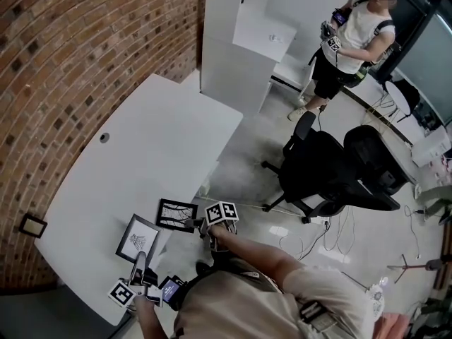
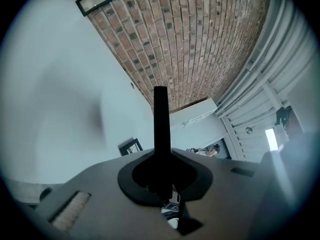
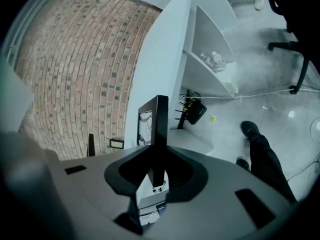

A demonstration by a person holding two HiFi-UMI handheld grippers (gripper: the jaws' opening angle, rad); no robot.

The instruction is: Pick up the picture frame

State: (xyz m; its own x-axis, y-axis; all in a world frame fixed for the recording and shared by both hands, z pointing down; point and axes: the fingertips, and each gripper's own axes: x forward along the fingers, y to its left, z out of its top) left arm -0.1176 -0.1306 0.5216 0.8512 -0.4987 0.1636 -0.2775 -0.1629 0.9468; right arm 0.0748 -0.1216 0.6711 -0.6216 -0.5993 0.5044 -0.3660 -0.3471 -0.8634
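A black picture frame (image 1: 176, 215) with a branch drawing sits at the near edge of the white table (image 1: 141, 154). My right gripper (image 1: 198, 224) is shut on its right edge. In the right gripper view the frame (image 3: 145, 123) stands on edge against the closed jaws of that gripper (image 3: 160, 118). A second frame (image 1: 138, 239) with a pale print lies tilted to the left. Just behind it my left gripper (image 1: 140, 261) is shut with nothing in it. In the left gripper view its jaws meet as one bar (image 2: 160, 111), and a black frame (image 2: 131, 146) lies on the table beyond.
A brick wall (image 1: 70, 41) runs along the table's left, with a small framed plate (image 1: 32, 225) on it. A white shelf unit (image 1: 236, 41) stands past the table. Two black office chairs (image 1: 332, 171) and a standing person (image 1: 349, 37) are on the floor to the right.
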